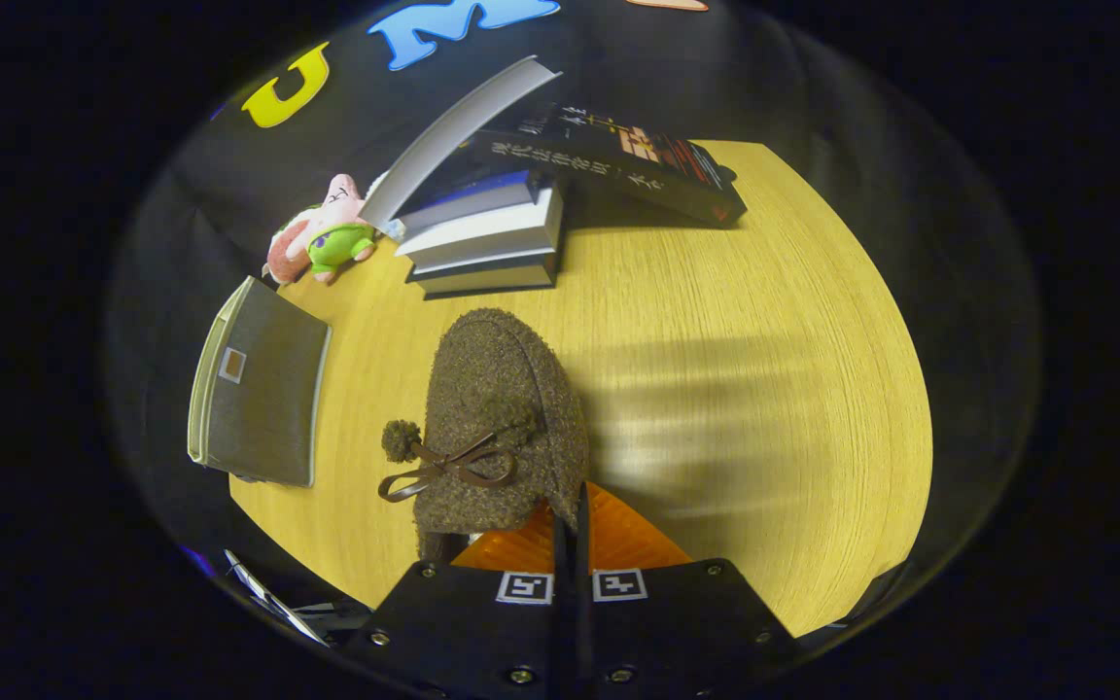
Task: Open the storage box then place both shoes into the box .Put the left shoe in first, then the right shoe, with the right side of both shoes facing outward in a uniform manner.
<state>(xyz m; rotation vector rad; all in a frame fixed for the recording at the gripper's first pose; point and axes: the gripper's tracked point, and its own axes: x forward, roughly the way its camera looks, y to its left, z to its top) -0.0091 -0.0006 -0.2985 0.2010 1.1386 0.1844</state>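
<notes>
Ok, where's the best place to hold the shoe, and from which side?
Grip the shoe by the thin rim of its opening, coming from the heel end. Its toe points away toward the books, and the bow sits on the rounded top. The gripper looks pinched shut on that rim now.

Warmly lit and sharp, soft striped shadow across the table (716, 389), strong fisheye bending, dim edges.
</notes>
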